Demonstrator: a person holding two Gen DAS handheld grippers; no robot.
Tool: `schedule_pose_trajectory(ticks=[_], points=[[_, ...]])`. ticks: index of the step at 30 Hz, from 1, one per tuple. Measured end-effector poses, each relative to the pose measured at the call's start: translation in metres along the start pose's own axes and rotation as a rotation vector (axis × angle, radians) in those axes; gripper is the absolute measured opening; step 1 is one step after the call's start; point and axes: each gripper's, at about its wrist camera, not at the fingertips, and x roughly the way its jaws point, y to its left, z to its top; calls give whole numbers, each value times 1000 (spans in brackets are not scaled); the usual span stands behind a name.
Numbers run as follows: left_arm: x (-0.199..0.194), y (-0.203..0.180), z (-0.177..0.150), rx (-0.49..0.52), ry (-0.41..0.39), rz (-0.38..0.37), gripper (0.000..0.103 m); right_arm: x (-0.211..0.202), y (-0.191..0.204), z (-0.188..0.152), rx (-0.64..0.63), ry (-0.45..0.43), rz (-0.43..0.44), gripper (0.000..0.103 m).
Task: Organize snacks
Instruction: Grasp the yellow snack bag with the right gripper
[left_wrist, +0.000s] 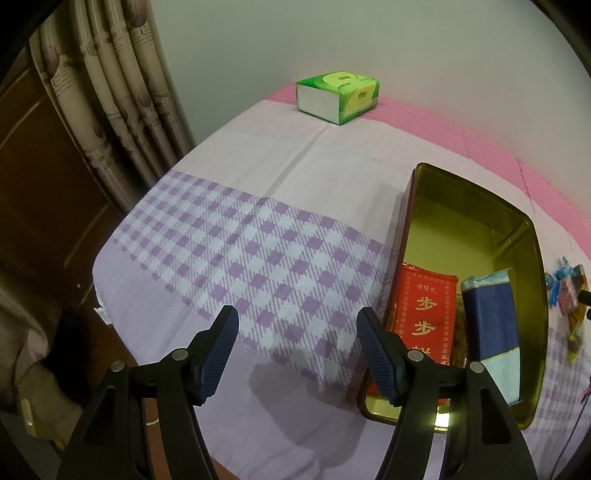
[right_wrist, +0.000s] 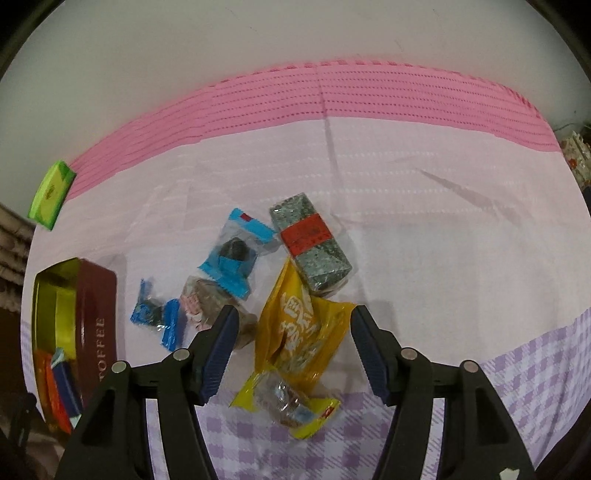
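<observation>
A dark red toffee tin (left_wrist: 532, 295) with a gold inside stands open on the cloth; it holds a red packet (left_wrist: 424, 314) and a blue packet (left_wrist: 491, 325). The tin also shows in the right wrist view (right_wrist: 96, 325). My left gripper (left_wrist: 297, 332) is open and empty over the checked cloth, left of the tin. My right gripper (right_wrist: 291, 332) is open, with its fingers on either side of a yellow snack bag (right_wrist: 295, 339). Beyond lie a grey bar with a red band (right_wrist: 310, 243), a blue-and-clear pack (right_wrist: 236, 254), a small blue pack (right_wrist: 159, 317) and a clear pack (right_wrist: 210, 299).
A green tissue pack (left_wrist: 338, 96) lies at the table's far side, also in the right wrist view (right_wrist: 51, 195). A pink mat (right_wrist: 332, 96) runs along the wall. Curtains (left_wrist: 110, 92) hang to the left. The table's left edge (left_wrist: 98, 273) drops off near my left gripper.
</observation>
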Motion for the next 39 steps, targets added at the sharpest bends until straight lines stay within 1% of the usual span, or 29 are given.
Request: schedule_pose_trajectory(ticks=[5, 10, 12, 15, 23, 27, 29, 34, 38, 39], points=[[0, -1, 0, 3, 2, 3, 68, 13, -5, 5, 17, 19, -6, 60], [2, -3, 1, 14, 5, 4, 68, 23, -13, 3, 41, 21, 41, 54], [2, -5, 1, 19, 7, 2, 68, 22, -13, 3, 27, 5, 40, 46], [3, -6, 1, 20, 7, 5, 68, 21, -17, 3, 17, -3, 53, 41], [4, -8, 0, 31, 4, 1, 68, 10, -34, -2, -1, -40, 26, 39], [-1, -14, -2, 63, -26, 1, 68, 4, -43, -7, -16, -60, 3, 39], [-5, -18, -1, 80, -33, -15, 68, 1, -46, -10, -37, -70, -19, 39], [-26, -31, 3, 141, -113, 0, 68, -4, -58, -17, -48, -93, -39, 39], [-39, -51, 5, 196, -137, -39, 68, -10, -69, -26, -75, -119, -73, 39], [-44, -62, 4, 221, -147, -56, 68, -10, -72, -28, -76, -123, -78, 39]])
